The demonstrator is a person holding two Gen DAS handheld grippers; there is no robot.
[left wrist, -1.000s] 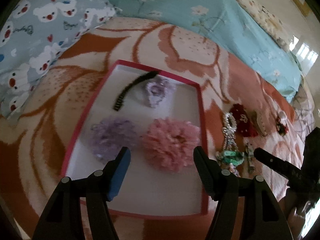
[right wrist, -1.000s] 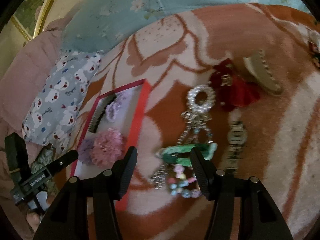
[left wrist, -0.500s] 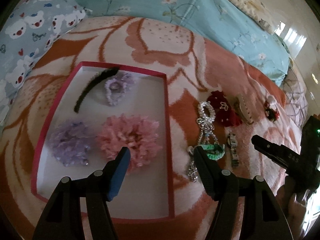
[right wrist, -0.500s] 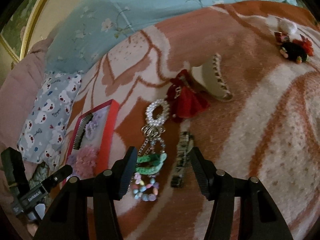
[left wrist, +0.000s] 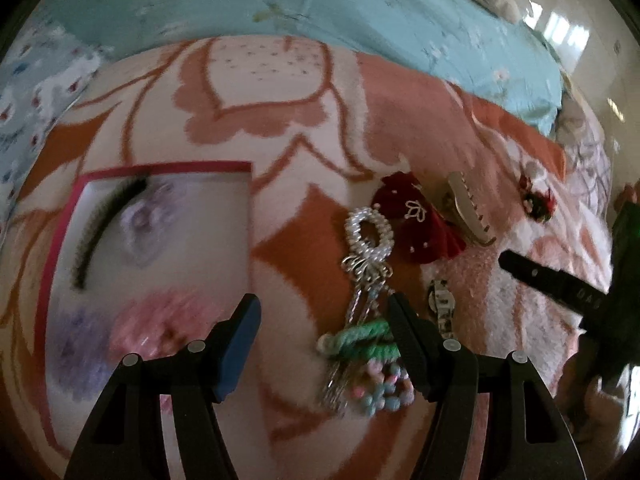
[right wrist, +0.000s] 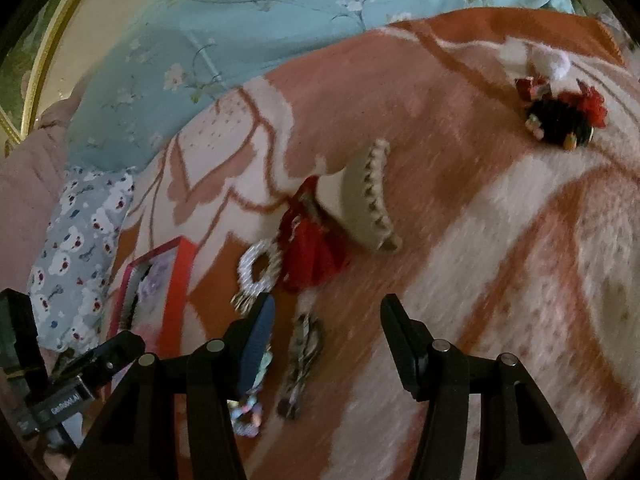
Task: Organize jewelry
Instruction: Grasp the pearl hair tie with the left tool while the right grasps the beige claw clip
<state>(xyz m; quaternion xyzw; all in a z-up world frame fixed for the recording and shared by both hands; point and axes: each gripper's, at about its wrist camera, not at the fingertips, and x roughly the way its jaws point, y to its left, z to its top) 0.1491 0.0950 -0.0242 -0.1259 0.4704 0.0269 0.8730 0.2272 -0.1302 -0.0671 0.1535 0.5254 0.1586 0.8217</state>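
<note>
Spread across both views: an orange-and-cream floral blanket (left wrist: 280, 92), with a pale blue flowered sheet (right wrist: 248, 20) beyond it at 12 o'clock and a bear-print pillow (right wrist: 76, 248) at 9 o'clock in the right wrist view.

On the blanket at 9 o'clock in the left wrist view, a red-rimmed tray (left wrist: 168, 168) holding a dark comb (left wrist: 100, 232), a lilac hair piece (left wrist: 142, 220), a pink pom scrunchie (left wrist: 160, 320) and a purple one (left wrist: 80, 344) — all blurred.

Right of the tray, loose jewelry: a cream claw clip (right wrist: 368, 200), a red velvet bow (left wrist: 416, 220) touching it, a silver beaded ring with chains (left wrist: 370, 236), a green braided band (left wrist: 360, 340), a pastel bead cluster (left wrist: 384, 392), a patterned strap (right wrist: 304, 352), and well apart at 2 o'clock a red-and-black hair ornament (right wrist: 560, 116).

Left gripper (left wrist: 322, 320) with fingers spread, empty, right finger (left wrist: 404, 336) overlapping the green band in view. Right gripper (right wrist: 328, 328) likewise spread and empty — poised over the strap.
</note>
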